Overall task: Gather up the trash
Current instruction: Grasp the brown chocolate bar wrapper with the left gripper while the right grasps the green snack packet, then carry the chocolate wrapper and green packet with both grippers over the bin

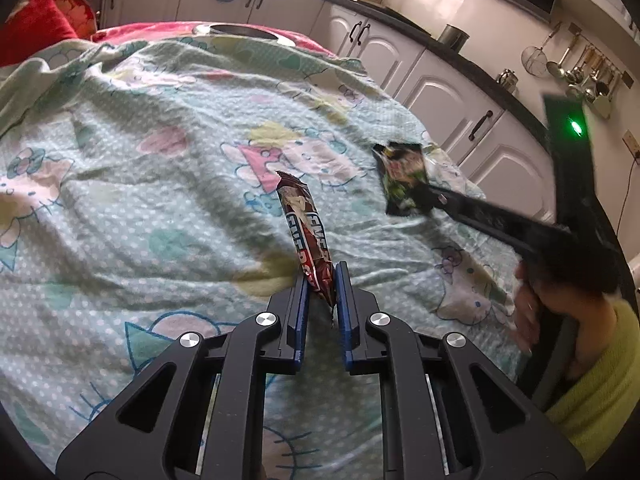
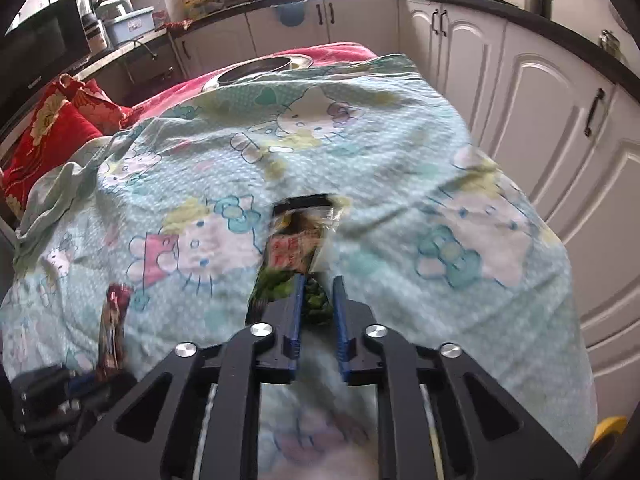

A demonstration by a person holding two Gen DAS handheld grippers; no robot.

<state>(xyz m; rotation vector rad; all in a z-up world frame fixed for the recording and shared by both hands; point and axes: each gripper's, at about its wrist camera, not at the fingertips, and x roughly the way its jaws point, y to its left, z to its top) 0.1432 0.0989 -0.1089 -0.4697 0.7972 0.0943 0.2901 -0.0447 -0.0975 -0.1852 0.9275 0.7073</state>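
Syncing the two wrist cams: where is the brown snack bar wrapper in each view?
Left wrist: brown snack bar wrapper at centre, upright, pinched at its lower end by the left hand-held gripper.
Right wrist: same wrapper at lower left, blurred, above the left hand-held gripper.
Shared landmark: metal bowl at the bed's far end.

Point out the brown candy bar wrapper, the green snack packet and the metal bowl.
brown candy bar wrapper (image 1: 304, 224), left wrist view, its printed middle
green snack packet (image 2: 294, 254), right wrist view, its red label
metal bowl (image 2: 256, 69), right wrist view, its dark inside
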